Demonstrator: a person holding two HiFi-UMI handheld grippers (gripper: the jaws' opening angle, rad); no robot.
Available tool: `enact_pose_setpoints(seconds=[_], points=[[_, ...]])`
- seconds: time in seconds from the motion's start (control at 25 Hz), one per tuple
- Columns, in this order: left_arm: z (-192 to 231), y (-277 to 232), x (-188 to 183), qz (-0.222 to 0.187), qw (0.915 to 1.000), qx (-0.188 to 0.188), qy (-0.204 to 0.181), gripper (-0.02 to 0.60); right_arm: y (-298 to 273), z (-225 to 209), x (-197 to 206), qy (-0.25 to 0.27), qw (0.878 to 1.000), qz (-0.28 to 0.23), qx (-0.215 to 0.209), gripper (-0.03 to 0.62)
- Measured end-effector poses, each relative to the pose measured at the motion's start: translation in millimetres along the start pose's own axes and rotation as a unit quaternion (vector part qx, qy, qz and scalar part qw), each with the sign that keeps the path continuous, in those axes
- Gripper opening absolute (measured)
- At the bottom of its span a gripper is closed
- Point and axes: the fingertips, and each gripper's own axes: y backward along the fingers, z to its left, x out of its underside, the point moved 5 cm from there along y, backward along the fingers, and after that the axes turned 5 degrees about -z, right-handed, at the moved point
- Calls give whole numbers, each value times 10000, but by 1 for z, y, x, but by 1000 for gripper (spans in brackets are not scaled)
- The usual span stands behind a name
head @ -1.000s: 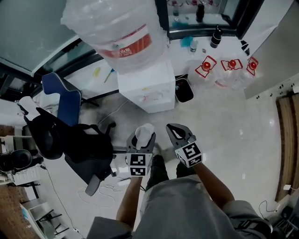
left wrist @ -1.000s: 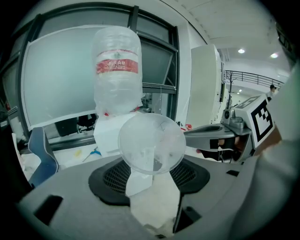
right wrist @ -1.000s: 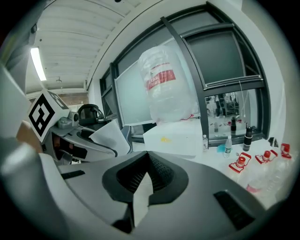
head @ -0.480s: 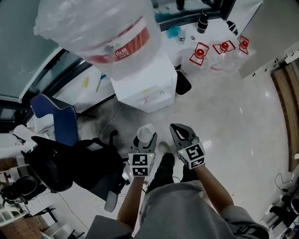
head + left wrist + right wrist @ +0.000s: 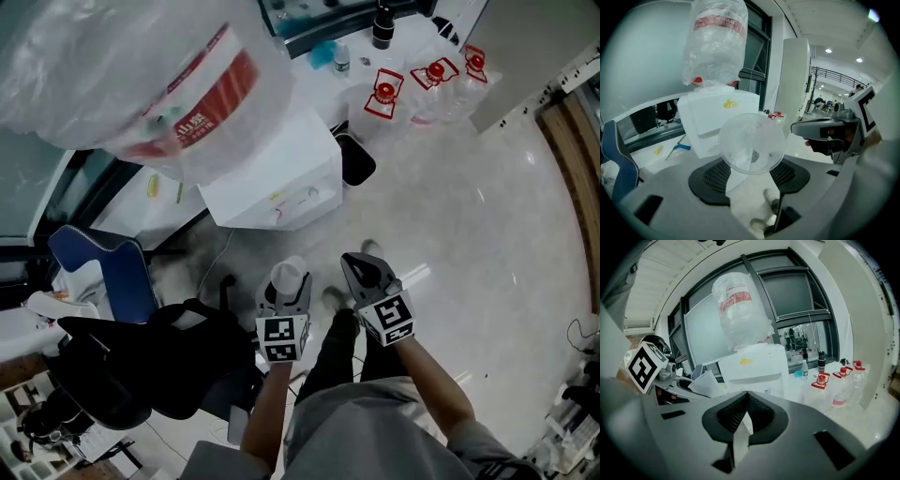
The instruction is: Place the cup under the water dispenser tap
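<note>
The left tool [image 5: 286, 289] is clamped on the thin cup [image 5: 751, 143], held in the air well short of the water dispenser [image 5: 272, 183], and the right tool [image 5: 366, 272] is closed and empty; squeezing too hard or bumping the dispenser could drop the cup.

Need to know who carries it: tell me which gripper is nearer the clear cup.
Left. The left gripper holds the cup between its jaws; the right gripper, shut and empty, is alongside, clear of it.
</note>
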Motion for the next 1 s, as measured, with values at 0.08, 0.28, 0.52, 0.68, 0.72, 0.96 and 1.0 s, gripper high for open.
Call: enact_pose_setpoints(seconds=[0.08, 0.28, 0.52, 0.68, 0.72, 0.96, 1.0], points=[[3, -15, 6, 26, 10000, -46, 18, 256, -10, -10, 7, -17, 10000, -2, -11, 9], [8, -46, 22, 22, 9998, -199, 82, 256, -30, -37, 32, -46, 10000, 82, -8, 9], [17, -69, 44, 88, 9989, -443, 134, 256, -44, -54, 59, -13, 9998, 184, -114, 9], [22, -85, 57, 241, 9983, -495, 171, 256, -52, -62, 74, -124, 9996, 224, -137, 9], [25, -88, 59, 260, 9982, -511, 165, 256, -54, -62, 76, -153, 9995, 219, -143, 9], [33, -111, 75, 288, 9977, -589, 138, 256, -66, -67, 92, -140, 9996, 170, -168, 9], [34, -116, 79, 302, 9977, -591, 135, 256, -68, -68, 96, -90, 9997, 172, -164, 9]])
